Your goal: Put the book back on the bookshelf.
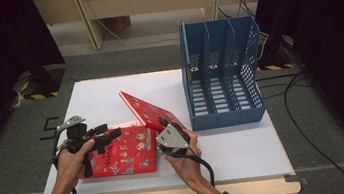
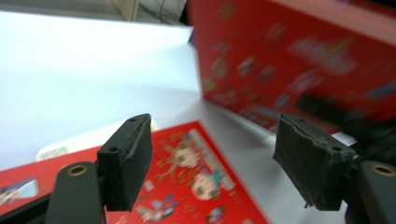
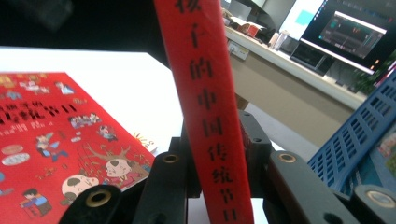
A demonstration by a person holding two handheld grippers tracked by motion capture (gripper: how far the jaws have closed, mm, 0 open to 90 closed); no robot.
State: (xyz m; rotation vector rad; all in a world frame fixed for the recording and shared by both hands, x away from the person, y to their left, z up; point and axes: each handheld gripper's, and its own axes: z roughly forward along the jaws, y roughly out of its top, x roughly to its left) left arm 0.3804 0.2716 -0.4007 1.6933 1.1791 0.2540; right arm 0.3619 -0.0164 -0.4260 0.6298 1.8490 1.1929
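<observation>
1. The room is dim with dark curtains at both sides; a white board tops the desk (image 1: 109, 92), and a wooden bench stands beyond it.
2. My right gripper (image 1: 168, 128) is clenched on the spine of the raised red book (image 1: 147, 111), seen in the right gripper view as a red strip (image 3: 205, 107) pinched between the jaws.
3. That book is tilted up off the desk, its long axis running from my gripper toward 11 o'clock.
4. The blue file rack (image 1: 222, 70) stands at 1 o'clock from my right gripper, near but apart, its slots open upward. By my judgement, the book must swing that way, so the right hand is the nearer one.
5. My left gripper (image 1: 95, 137) is released, jaws wide, hovering over the flat red book (image 1: 127, 156), which lies on the desk at 9 o'clock from my right gripper.
</observation>
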